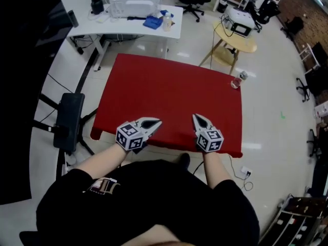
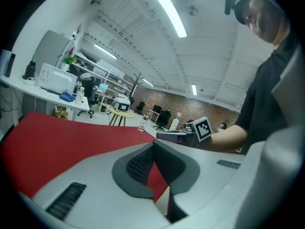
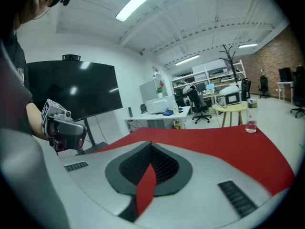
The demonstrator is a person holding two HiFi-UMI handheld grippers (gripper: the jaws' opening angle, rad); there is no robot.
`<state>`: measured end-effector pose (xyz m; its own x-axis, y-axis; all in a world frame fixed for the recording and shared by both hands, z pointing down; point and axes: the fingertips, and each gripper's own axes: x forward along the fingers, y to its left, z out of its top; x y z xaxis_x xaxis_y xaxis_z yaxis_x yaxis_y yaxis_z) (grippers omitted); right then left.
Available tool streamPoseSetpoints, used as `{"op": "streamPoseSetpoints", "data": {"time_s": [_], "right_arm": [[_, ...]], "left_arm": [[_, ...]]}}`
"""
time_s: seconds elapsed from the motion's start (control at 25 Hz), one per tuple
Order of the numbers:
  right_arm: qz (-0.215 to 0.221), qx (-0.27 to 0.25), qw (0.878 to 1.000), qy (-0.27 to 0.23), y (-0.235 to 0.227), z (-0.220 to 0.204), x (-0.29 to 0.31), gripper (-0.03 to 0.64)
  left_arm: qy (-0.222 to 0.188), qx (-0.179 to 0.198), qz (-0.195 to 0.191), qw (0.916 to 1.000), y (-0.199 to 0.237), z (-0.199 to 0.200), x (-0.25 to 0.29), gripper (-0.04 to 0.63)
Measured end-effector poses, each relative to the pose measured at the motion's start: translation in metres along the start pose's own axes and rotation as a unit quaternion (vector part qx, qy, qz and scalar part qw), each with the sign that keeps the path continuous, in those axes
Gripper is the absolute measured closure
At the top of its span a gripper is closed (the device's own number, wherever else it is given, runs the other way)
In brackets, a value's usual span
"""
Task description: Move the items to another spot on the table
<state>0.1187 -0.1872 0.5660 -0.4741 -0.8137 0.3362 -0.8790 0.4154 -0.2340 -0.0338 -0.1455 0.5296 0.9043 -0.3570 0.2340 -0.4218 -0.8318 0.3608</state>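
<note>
A small clear bottle (image 1: pixel 237 79) stands upright at the far right corner of the red table (image 1: pixel 169 96); it also shows in the left gripper view (image 2: pixel 141 124) and in the right gripper view (image 3: pixel 251 119). My left gripper (image 1: pixel 157 121) hovers over the table's near edge, shut, with nothing between its tips (image 2: pixel 153 145). To its right my right gripper (image 1: pixel 195 116) is also shut and holds nothing (image 3: pixel 151 144). Both grippers are far from the bottle. Nothing else lies on the red cloth.
A white desk (image 1: pixel 128 27) with a white device and a blue item stands behind the table. A round wooden side table (image 1: pixel 241 42) is at the back right. A black stool (image 1: pixel 69 122) and a large dark screen (image 1: pixel 20 86) are to the left.
</note>
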Motion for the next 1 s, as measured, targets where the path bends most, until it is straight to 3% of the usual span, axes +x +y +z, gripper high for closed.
{"op": "streamPoseSetpoints", "data": {"time_s": [0.24,0.4,0.56,0.76,1.0], "right_arm": [[0.089,-0.041,0.995,0.007,0.157,0.026,-0.020,0.632],[0.128,-0.073,0.989,0.013,0.210,0.031,-0.069,0.632],[0.152,-0.070,0.986,-0.005,0.223,0.045,-0.131,0.630],[0.176,-0.068,0.982,-0.015,0.214,0.055,-0.207,0.632],[0.183,-0.094,0.978,-0.039,0.198,0.050,-0.235,0.632]], "left_arm": [[-0.038,-0.005,0.026,0.9989,-0.035,0.014,-0.107,0.604],[-0.049,0.018,0.030,0.9982,-0.084,0.020,-0.134,0.604],[-0.055,0.041,0.030,0.9972,-0.134,0.029,-0.130,0.604],[-0.063,0.017,-0.010,0.9978,-0.196,0.034,-0.111,0.604],[-0.066,0.040,-0.037,0.9963,-0.236,0.040,-0.084,0.604]]}}
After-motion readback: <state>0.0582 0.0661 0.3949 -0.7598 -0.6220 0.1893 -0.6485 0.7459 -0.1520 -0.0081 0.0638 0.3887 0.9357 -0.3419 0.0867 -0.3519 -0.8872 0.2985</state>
